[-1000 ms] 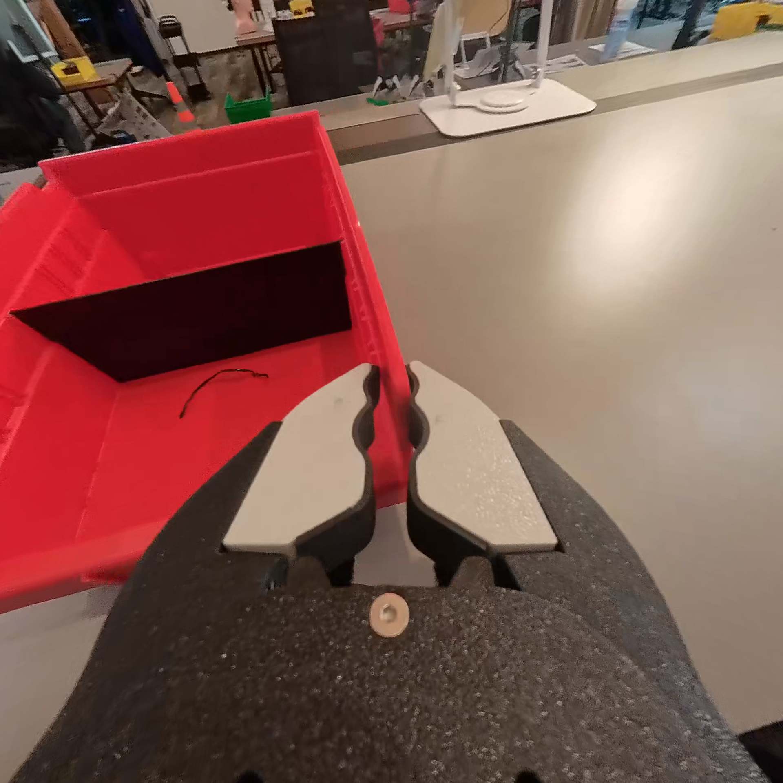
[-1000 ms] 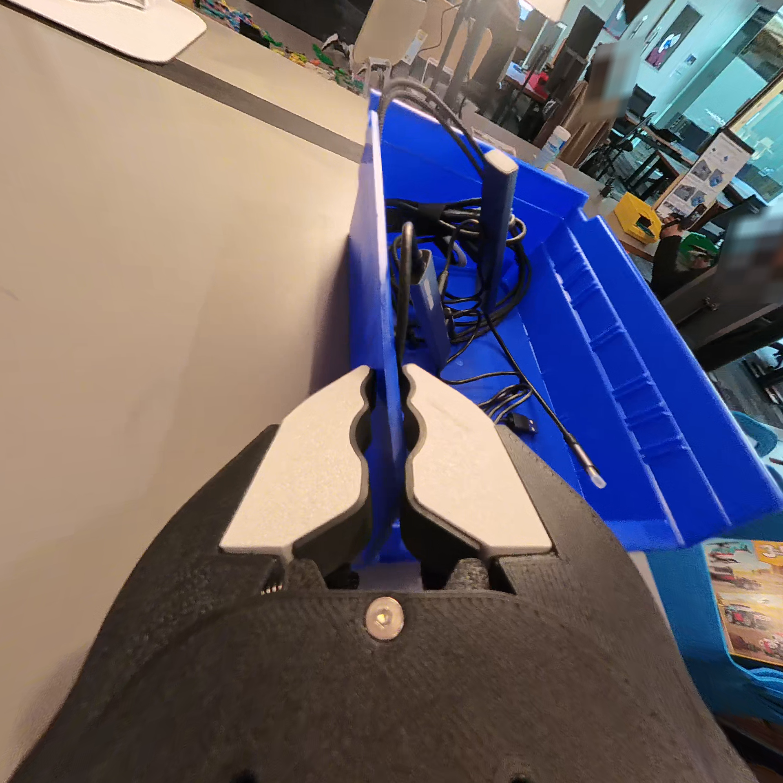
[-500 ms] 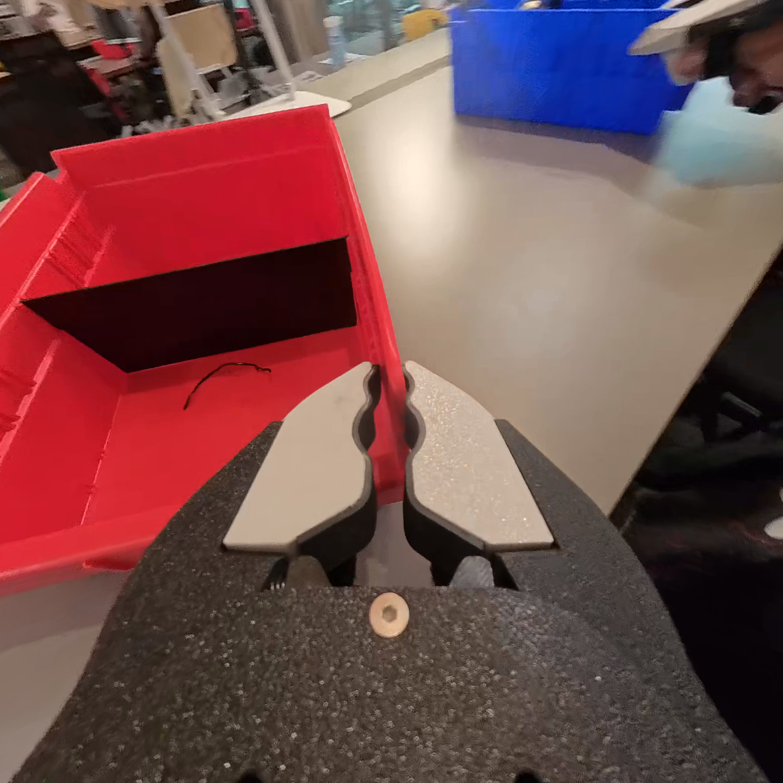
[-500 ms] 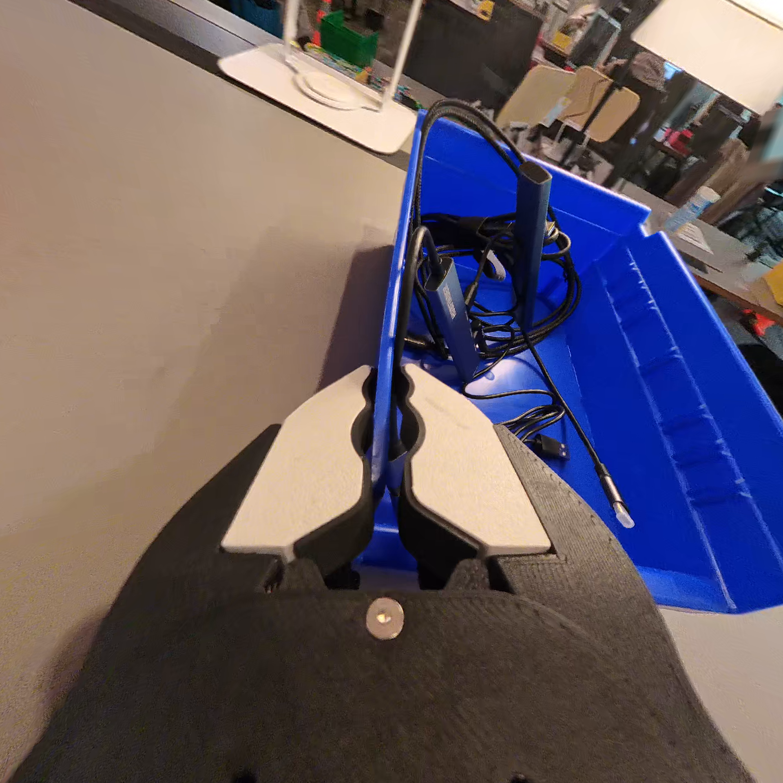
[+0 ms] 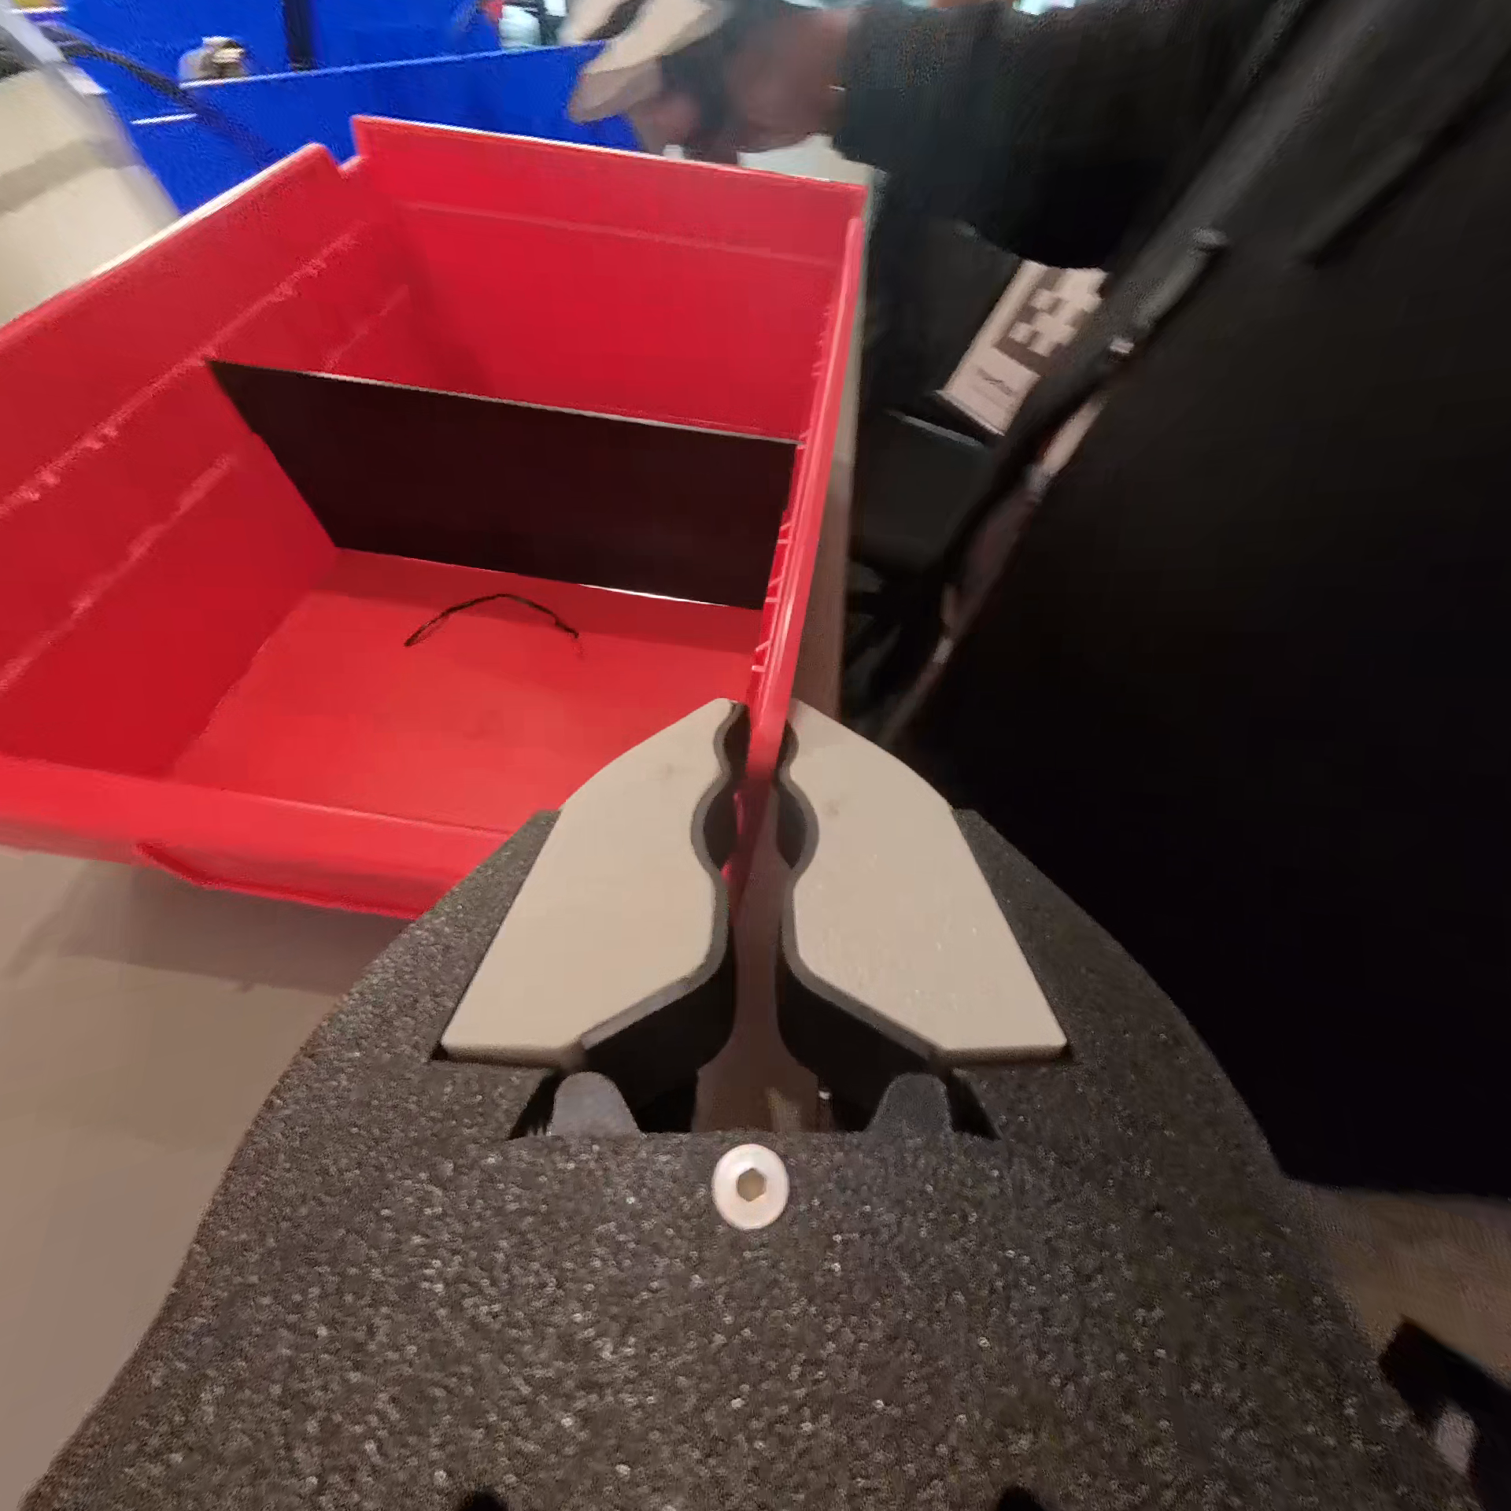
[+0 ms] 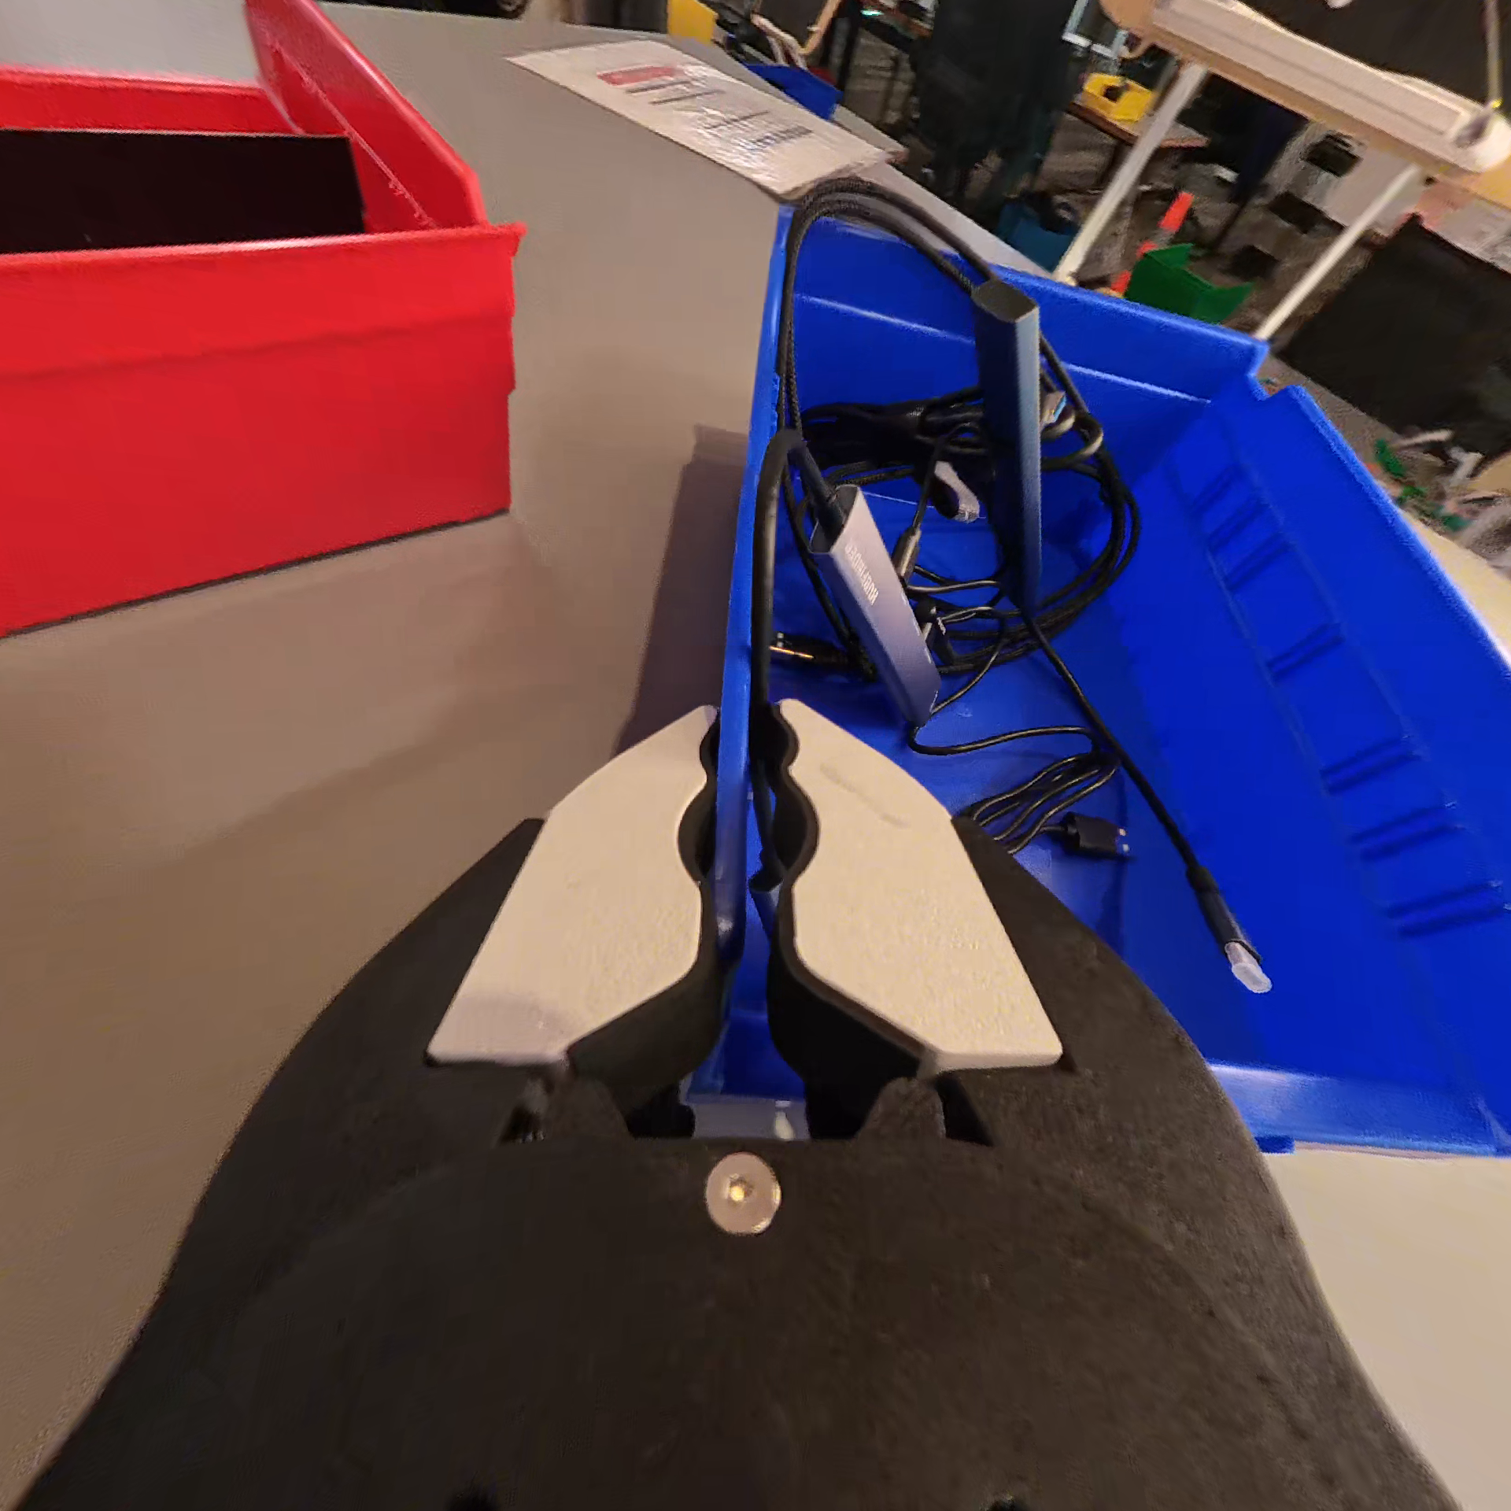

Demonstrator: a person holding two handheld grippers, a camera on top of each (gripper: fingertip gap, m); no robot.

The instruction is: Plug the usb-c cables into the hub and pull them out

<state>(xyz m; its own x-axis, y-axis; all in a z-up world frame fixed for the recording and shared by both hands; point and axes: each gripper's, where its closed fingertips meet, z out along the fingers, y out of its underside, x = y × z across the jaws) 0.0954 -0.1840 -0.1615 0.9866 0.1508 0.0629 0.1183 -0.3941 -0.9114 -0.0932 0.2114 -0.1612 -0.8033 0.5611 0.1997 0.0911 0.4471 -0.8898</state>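
Observation:
My right gripper (image 6: 748, 715) is shut on the left wall of a blue bin (image 6: 1308, 572), with a black cable pinched beside the wall. Inside the bin, a grey hub (image 6: 883, 605) leans tilted and a darker hub (image 6: 1014, 409) stands upright among tangled black cables (image 6: 1087, 507). One cable ends in a loose silver plug (image 6: 1243, 965). My left gripper (image 5: 764, 719) is shut on the right wall of a red bin (image 5: 572, 196). That bin holds a black divider (image 5: 507, 482) and a thin black thread (image 5: 490, 613).
The red bin (image 6: 245, 392) stands just left of the blue bin on the grey table (image 6: 327, 736). The blue bin (image 5: 368, 98) shows behind the red one in the left wrist view. A person in black (image 5: 1226, 654) stands at the table's edge. A printed sheet (image 6: 711, 114) lies at the back. The left gripper's tips are roughly 45 centimeters from the right gripper's.
Both views have swung round while both grips held. The red and blue bins now stand close together. The left wrist view now faces the person and the table edge.

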